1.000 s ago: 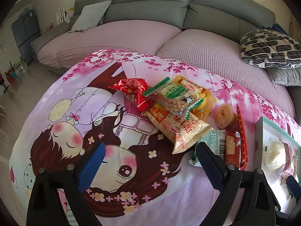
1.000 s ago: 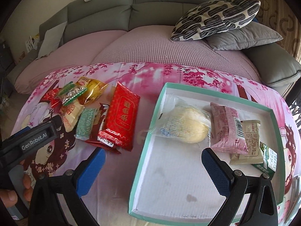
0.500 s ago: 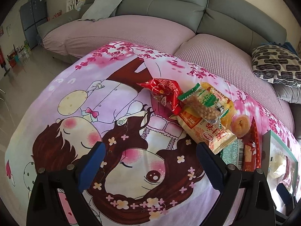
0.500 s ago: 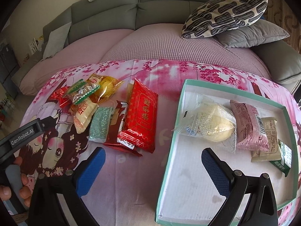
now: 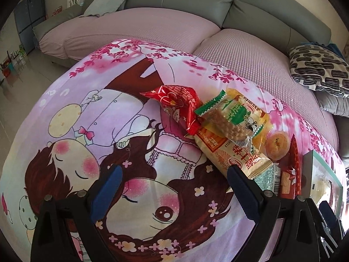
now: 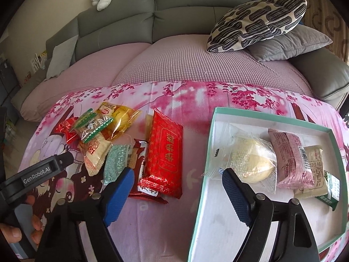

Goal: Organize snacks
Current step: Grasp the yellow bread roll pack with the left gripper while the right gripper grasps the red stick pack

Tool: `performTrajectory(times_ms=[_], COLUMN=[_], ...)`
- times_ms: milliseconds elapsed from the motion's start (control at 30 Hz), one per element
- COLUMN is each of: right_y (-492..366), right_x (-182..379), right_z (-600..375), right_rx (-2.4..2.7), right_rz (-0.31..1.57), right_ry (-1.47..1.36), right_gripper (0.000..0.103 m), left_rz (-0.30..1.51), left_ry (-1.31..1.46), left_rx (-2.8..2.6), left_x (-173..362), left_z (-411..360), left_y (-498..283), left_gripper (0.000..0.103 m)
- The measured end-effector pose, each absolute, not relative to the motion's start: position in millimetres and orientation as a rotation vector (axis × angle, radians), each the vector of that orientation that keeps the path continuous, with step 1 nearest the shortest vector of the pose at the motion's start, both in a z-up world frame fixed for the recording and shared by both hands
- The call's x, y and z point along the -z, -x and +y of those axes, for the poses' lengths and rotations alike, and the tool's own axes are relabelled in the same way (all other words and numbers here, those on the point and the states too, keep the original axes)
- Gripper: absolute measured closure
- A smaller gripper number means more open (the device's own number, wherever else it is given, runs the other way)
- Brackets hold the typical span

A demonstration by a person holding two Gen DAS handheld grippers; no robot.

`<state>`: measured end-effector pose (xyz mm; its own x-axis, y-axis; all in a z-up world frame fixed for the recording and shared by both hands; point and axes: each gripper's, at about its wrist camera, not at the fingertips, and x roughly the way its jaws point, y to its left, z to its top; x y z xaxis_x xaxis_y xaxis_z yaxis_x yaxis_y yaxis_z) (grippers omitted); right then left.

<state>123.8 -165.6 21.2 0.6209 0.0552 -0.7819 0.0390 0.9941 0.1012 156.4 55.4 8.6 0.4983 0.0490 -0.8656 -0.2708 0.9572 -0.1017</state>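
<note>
Hovering above the table (image 6: 165, 229), the right tool (image 6: 176, 187) is seen with its blue pads spread and nothing gripped; its jaws have just been closing somewhat, and only cloth and the near corner of the tray lie in the gap. The left tool (image 5: 174, 187) is likewise released, its pads wide apart over the cartoon-printed cloth (image 5: 109, 131), with nothing held. In the right wrist view the left tool's black body is seen at the lower left, gripped by a hand (image 6: 19, 233).

All places are given from the teal-rimmed tray (image 6: 209, 152). Inside it, a pale round bun in clear wrap (image 6: 250, 161) lies nearest the left wall; a pink packet (image 6: 292, 159) is set just right of the bun, then a cream packet (image 6: 314, 163), with a green-and-white packet (image 6: 330, 187) at the far right.

Just left of the tray, on the cloth, a flat red packet (image 6: 165, 152) is laid, overlapping a dark red bar (image 6: 139, 159). Further left a pale green packet (image 6: 116, 161) and a beige cracker packet (image 6: 96, 155) are noted. Furthest from the tray a small heap is formed by a yellow packet (image 6: 122, 118), a green-edged clear packet (image 6: 91, 126) and a shiny red packet (image 6: 65, 131).

Beyond the table a grey sofa (image 6: 185, 4) carries a patterned cushion (image 6: 257, 24).
</note>
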Motion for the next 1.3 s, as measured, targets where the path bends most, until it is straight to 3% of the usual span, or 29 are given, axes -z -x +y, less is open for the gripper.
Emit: performTrajectory(times_ms=[333,567,633,1000,1300], right_y=[-155.7,-171.4,-177.7,-183.4,-175.4], right_x=[-17.7,-16.2,-13.2,-5.8,2.6], right_z=[-157.9,-160.1,-159.8,-164.1,-164.4], right_rx=[-0.031,-0.03,-0.035,-0.027,-0.062], right_rz=[0.911,0.914,0.924,0.962,0.978], right_ry=[-0.096,-0.098,-0.099,-0.066,-0.059], right_gripper=[0.031,0.031,0.037,0.048,0.069], left_rz=[1.064,1.105,1.131,1.152,1.115], left_ry=[0.269,0.283,0.297,0.318,0.31], left_rx=[-0.123,-0.061,-0.074,-0.169,-0.137], left_x=[-7.2,-1.0,6.8,25.6,23.9], left_z=[37.2,18.6,17.8,45.4,55.2], left_y=[-180.5,-199.2,-207.3,-202.6,-193.8], left_gripper=[0.006,0.006,0.006,0.006,0.029])
